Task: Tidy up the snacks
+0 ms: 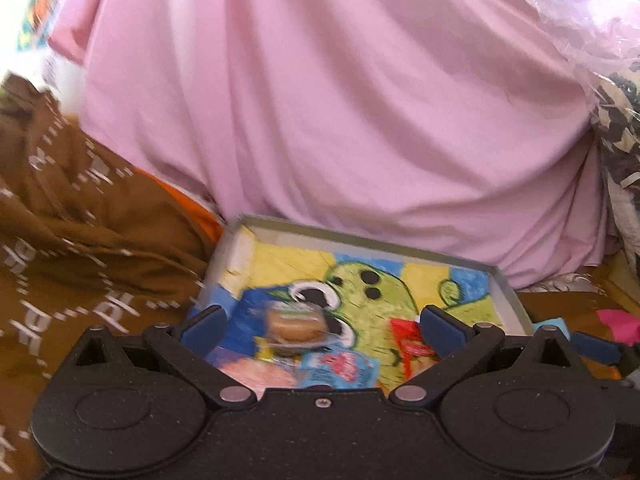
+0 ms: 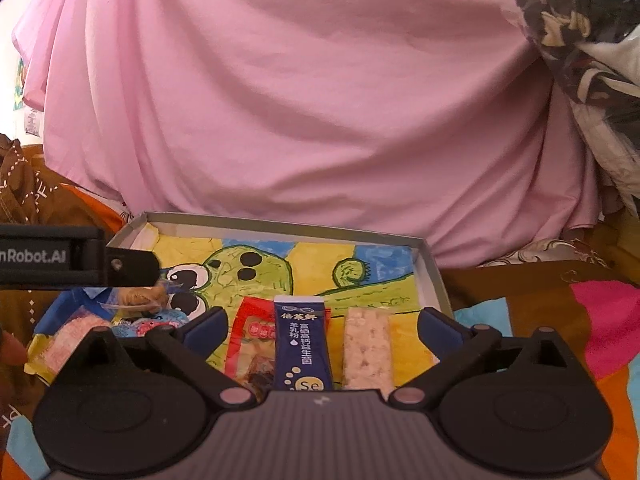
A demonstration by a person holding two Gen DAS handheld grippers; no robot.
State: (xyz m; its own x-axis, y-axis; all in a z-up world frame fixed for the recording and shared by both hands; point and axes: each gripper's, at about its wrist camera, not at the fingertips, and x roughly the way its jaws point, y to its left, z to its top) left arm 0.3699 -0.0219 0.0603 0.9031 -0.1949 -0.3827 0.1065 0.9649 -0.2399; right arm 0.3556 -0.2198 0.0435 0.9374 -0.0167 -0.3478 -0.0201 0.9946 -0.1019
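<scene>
Your left gripper (image 1: 322,326) has its fingers (image 1: 205,326) spread wide and released; nothing is pressed between them. Between and just beyond those fingers lie a blue-and-pink snack packet (image 1: 338,370), a pink wafer pack (image 1: 256,374) toward the left finger, and a clear-wrapped round biscuit (image 1: 294,326), blurred in this view. A red packet (image 1: 408,346) lies just inside the right finger.

Your right gripper (image 2: 320,330) also has its fingers (image 2: 438,330) fully apart and grasps nothing. Between them, three snacks lie side by side: a red packet (image 2: 250,344) nearest the left finger, a dark blue sachet (image 2: 302,344) in the middle overlapping it, and a pale puffed-rice bar (image 2: 368,346) nearest the right finger.

All these snacks rest in a shallow grey tray (image 2: 434,276) lined with a green cartoon drawing (image 2: 256,268). Beyond the tray's far wall hangs a pink cloth (image 2: 300,100). Left of the tray lies brown printed fabric (image 1: 60,240).
</scene>
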